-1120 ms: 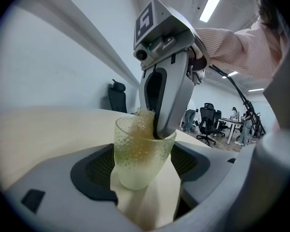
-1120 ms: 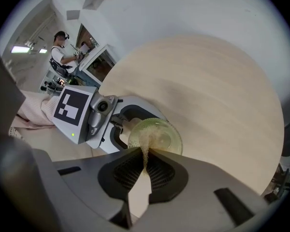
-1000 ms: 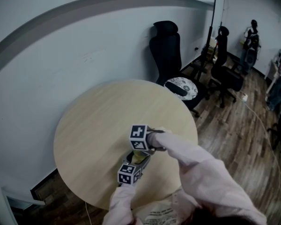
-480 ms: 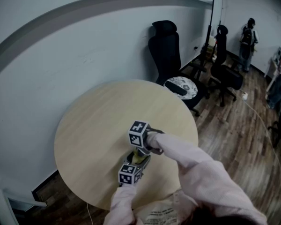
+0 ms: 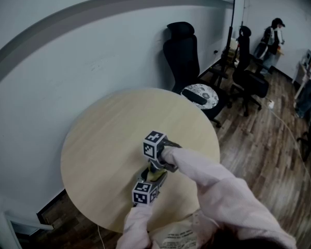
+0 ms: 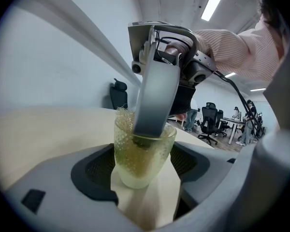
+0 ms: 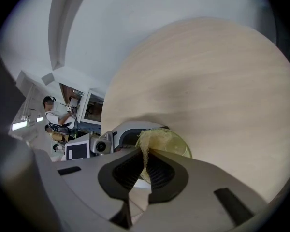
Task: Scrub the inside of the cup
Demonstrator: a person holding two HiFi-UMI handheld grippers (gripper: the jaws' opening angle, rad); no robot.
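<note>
A bumpy green glass cup (image 6: 141, 164) stands on the round wooden table (image 5: 109, 128), near its front edge. My left gripper (image 6: 144, 170) is shut on the cup, a pad against each side. My right gripper (image 7: 146, 164) comes down from above, shut on a yellowish mesh scrubber (image 7: 146, 140). The scrubber and the right gripper's fingers (image 6: 154, 105) reach down inside the cup; a tuft of scrubber (image 6: 122, 115) sticks up over the rim. In the head view both grippers meet over the cup (image 5: 152, 175), which is mostly hidden by them.
A black office chair (image 5: 184, 51) with a patterned cushion (image 5: 201, 97) stands behind the table's far right edge. More chairs and people are at the back right of the room. A grey wall runs close behind the table.
The right gripper has rolled about its own axis inside the cup; its marker cube shows a different turn. The left gripper and cup have stayed still.
</note>
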